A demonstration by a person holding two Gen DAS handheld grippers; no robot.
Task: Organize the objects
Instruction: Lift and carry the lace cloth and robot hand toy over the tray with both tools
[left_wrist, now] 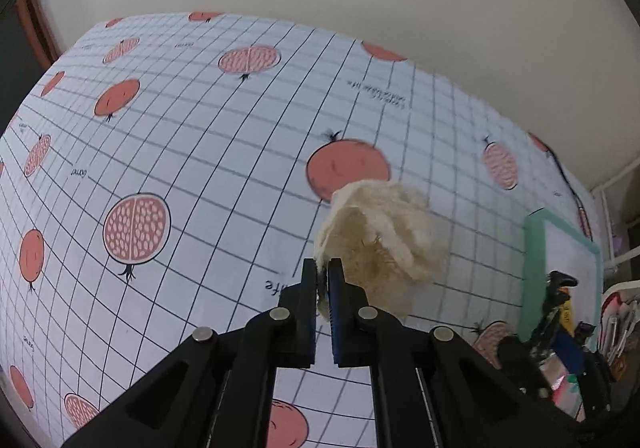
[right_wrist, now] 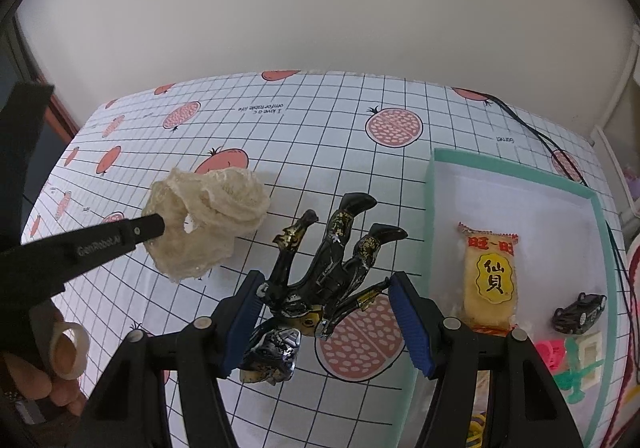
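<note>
Table (right_wrist: 320, 128): white grid cloth printed with red fruit, spreading ahead of both tongs.
Tray (right_wrist: 440, 184): green-rimmed and shallow, just right of the right tongs; it holds a snack packet (right_wrist: 490, 280), so sorting looks begun.
Unsorted things: a black toy car (right_wrist: 580, 310) and pink and green plastic bits (right_wrist: 568, 360) lie beyond the tray's right edge, apparently waiting.
Loofah (left_wrist: 380, 236): pale fibrous lump, lifted off the cloth ahead of the left tongs, well left of the tray; no clear long axis.
Left tongs (left_wrist: 323, 280): clenched on the loofah's near edge.
Toy figure (right_wrist: 324, 276): black and gold, lying on the cloth between the right jaws; its long axis runs away from the tongs, limbs pointing up and right.
Right tongs (right_wrist: 326, 320): spread wide around the figure, not gripping.
Remaining: by my reading, loofah, figure and small toys need placing.
</note>
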